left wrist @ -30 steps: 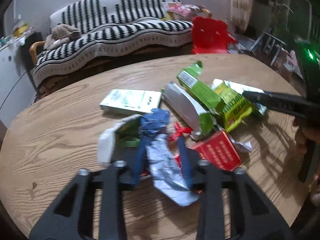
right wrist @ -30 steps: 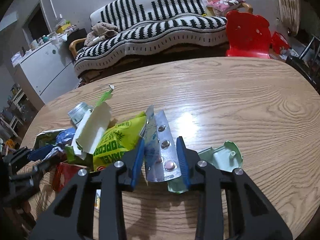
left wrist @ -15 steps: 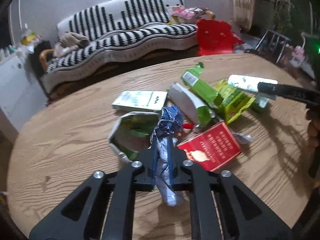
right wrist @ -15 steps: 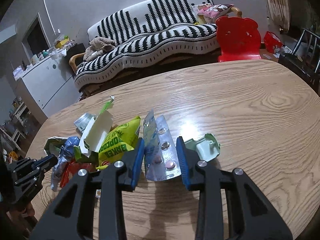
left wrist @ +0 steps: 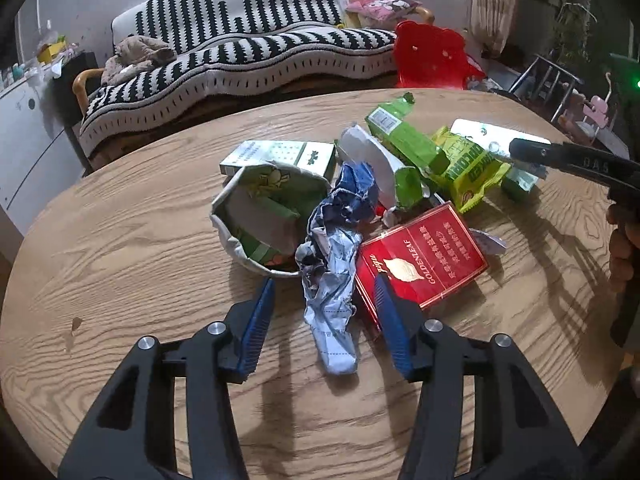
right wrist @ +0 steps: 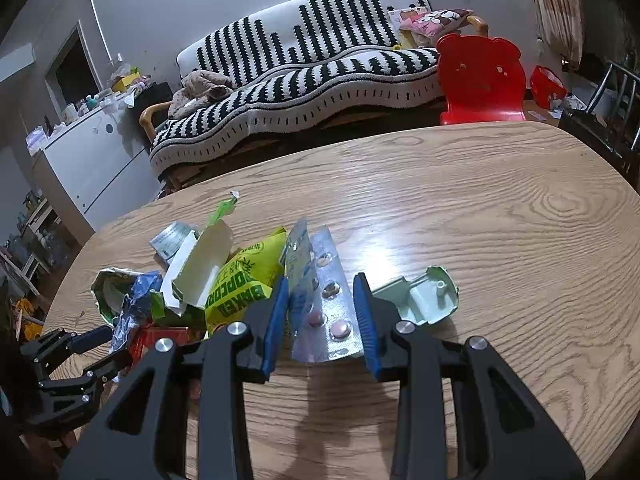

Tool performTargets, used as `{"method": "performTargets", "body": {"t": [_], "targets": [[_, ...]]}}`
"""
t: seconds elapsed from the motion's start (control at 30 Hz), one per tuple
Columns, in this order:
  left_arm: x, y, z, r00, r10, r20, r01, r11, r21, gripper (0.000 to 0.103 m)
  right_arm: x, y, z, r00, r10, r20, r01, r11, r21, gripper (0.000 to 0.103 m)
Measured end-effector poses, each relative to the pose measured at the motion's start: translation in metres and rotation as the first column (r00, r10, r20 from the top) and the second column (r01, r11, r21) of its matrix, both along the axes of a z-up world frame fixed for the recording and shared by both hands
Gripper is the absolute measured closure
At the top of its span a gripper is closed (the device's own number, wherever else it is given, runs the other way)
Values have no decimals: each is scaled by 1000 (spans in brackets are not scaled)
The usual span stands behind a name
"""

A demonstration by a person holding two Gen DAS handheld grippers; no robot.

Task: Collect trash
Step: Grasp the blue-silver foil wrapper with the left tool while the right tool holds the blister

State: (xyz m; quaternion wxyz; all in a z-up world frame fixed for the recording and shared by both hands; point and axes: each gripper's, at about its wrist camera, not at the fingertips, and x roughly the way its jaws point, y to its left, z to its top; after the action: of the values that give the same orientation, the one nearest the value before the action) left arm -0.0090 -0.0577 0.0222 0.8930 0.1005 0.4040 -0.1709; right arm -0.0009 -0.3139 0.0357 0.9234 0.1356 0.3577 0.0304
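Note:
A pile of trash lies on the wooden table (left wrist: 120, 264). In it are a crumpled blue and silver wrapper (left wrist: 340, 344), a red cigarette pack (left wrist: 424, 252), an open green-and-white pouch (left wrist: 264, 208) and a yellow popcorn bag (left wrist: 468, 172). My left gripper (left wrist: 324, 282) straddles the wrapper, its jaws opening and the pads clear of the foil. My right gripper (right wrist: 320, 280) is shut on a silver blister pack (right wrist: 328, 308) with pink pills. The left wrist view shows this gripper (left wrist: 532, 150) at the pile's right edge. The left gripper (right wrist: 92, 344) shows low on the left in the right wrist view.
A pale green plastic piece (right wrist: 420, 296) lies just right of my right gripper. A white-and-green box (left wrist: 280, 156) and a green carton (left wrist: 404, 140) sit at the back of the pile. Beyond the table are a striped sofa (left wrist: 240, 52), a red chair (right wrist: 480, 80) and a white cabinet (right wrist: 88, 160).
My left gripper's jaws, pinched on the blue and silver wrapper half a second ago, have spread off it, and it lies on the table. The right gripper still holds the blister pack.

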Motion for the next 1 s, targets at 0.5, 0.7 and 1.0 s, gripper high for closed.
{"method": "performTargets", "body": {"t": [0.5,0.7,1.0], "targets": [[3,5,11,1000,20,2,-19,989,-149,85,0,-3,-3,1000,-13,-4,13,1000,-2,69],[4,6,17,999,45,11,-43,989,-144,85,-1,1,-4,1000,-20,-4,20,1000,-19,69],[3,8,18,998,58,1,-57,987,-151,85,-4,11,0,999,-32,26,33,998,-52,70]]}}
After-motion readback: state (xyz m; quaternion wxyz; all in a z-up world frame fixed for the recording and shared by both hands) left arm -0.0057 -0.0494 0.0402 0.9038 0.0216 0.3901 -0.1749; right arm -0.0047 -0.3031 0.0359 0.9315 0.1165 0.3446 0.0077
